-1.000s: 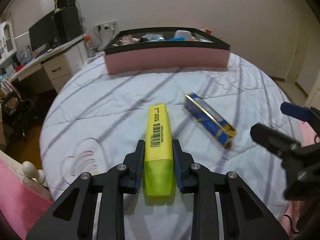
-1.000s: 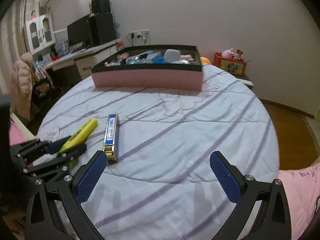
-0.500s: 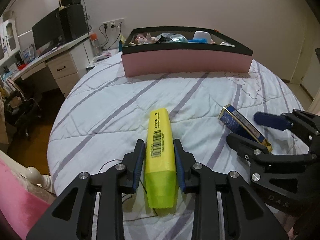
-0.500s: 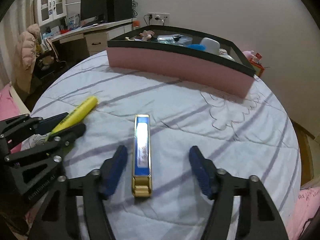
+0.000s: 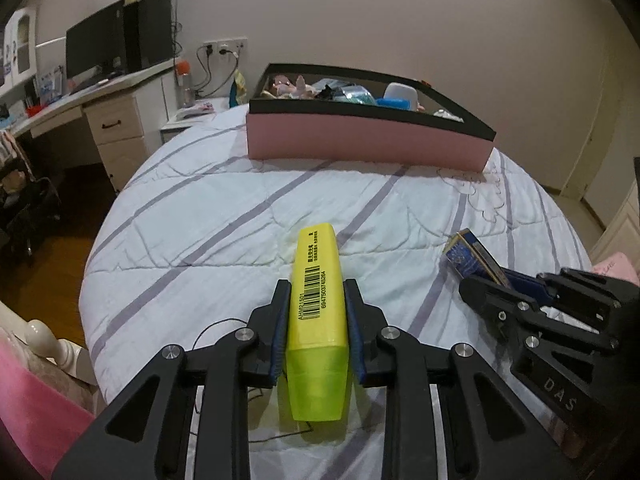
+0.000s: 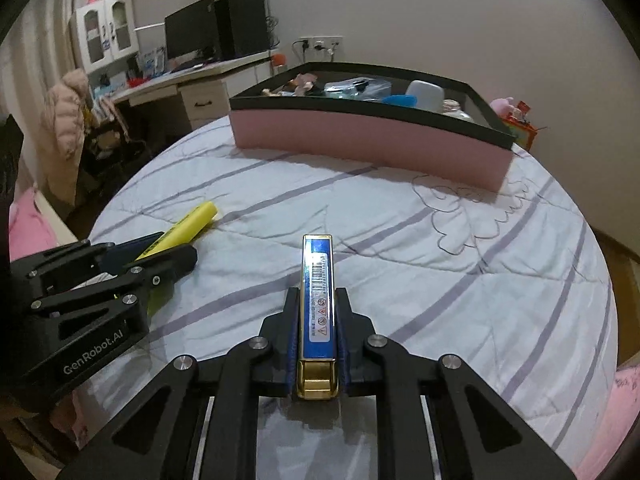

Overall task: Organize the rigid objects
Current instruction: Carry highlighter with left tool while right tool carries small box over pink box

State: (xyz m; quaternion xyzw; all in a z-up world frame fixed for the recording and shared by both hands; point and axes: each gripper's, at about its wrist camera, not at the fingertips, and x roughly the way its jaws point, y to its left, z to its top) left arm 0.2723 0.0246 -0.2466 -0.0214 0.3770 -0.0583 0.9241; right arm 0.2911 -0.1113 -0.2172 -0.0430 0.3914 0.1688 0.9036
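Since the earlier frame, the right gripper point(image 6: 317, 320) has closed from a wide stance astride the blue-and-gold box point(image 6: 318, 312) and now clamps its sides. Left gripper point(image 5: 316, 320) stays clamped on the yellow highlighter point(image 5: 318, 320), barcode up. Both items point toward the pink-sided tray point(image 5: 360, 142) of small articles at the far side of the striped quilt point(image 5: 220, 216).

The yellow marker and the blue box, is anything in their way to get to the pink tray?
Nothing visible. The left gripper holds the yellow marker, the right gripper holds the blue box, and only bare striped bedspread lies before the pink tray.
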